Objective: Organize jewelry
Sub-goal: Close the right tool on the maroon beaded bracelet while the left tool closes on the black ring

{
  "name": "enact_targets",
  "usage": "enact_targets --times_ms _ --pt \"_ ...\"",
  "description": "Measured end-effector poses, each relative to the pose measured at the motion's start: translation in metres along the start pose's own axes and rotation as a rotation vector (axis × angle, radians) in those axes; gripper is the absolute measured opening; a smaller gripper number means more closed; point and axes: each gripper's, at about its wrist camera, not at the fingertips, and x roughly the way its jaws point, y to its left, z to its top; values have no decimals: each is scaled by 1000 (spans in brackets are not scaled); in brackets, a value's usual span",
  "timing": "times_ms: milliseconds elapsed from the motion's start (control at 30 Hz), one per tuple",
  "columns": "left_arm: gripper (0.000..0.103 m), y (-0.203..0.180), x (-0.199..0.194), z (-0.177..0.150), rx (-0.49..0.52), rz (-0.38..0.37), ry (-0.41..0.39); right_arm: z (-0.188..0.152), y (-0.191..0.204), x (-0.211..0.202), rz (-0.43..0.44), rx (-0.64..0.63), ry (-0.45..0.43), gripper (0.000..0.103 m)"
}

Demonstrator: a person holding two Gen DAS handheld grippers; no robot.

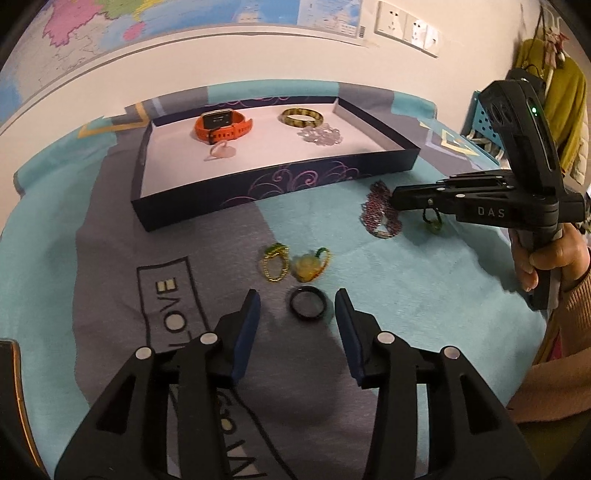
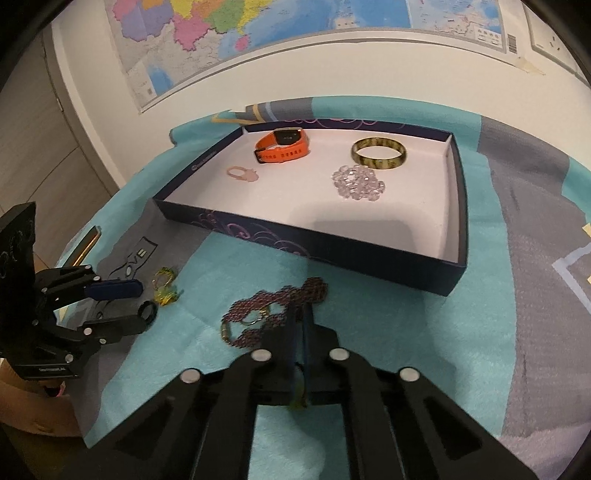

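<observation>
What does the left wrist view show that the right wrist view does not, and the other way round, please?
Only the left wrist view shows the hand holding the right gripper, a small green pendant hanging under it, and wall sockets. Only the right wrist view shows the left gripper from the side, around the black ring. Both show the tray with the orange watch, bangle and clear beads, plus the purple bead bracelet.
</observation>
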Motion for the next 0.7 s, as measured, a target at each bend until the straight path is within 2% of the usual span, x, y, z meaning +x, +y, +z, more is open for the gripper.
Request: enact_targets --times_ms 167,200,233,267,300,367,400,467,500,533,700 --pt "41 -8 2 -1 44 39 8 4 4 -9 24 2 -25 2" --pt "41 -8 2 -1 45 43 9 5 1 -9 8 22 -29 11" --pt "38 -8 2 -1 45 47 9 7 -4 -8 6 52 -32 32" --pt "34 -7 2 -1 39 52 7 9 -6 -7 15 66 -33 38" --pt "32 -6 2 0 34 52 7 11 -6 -6 9 61 -32 39" --pt "23 -4 2 0 27 54 6 13 -2 0 -17 35 -20 38" --pt "23 -4 2 1 24 57 5 13 -1 4 -24 28 -14 37" --pt "23 -4 2 1 21 62 2 12 0 10 -29 22 3 26" --pt "23 -4 2 0 21 64 2 12 2 11 -36 13 3 14" --pt "23 -4 2 0 20 66 1 12 2 11 -37 9 5 10" --pt "23 1 -2 1 -8 48 -7 9 0 -1 4 25 -12 9"
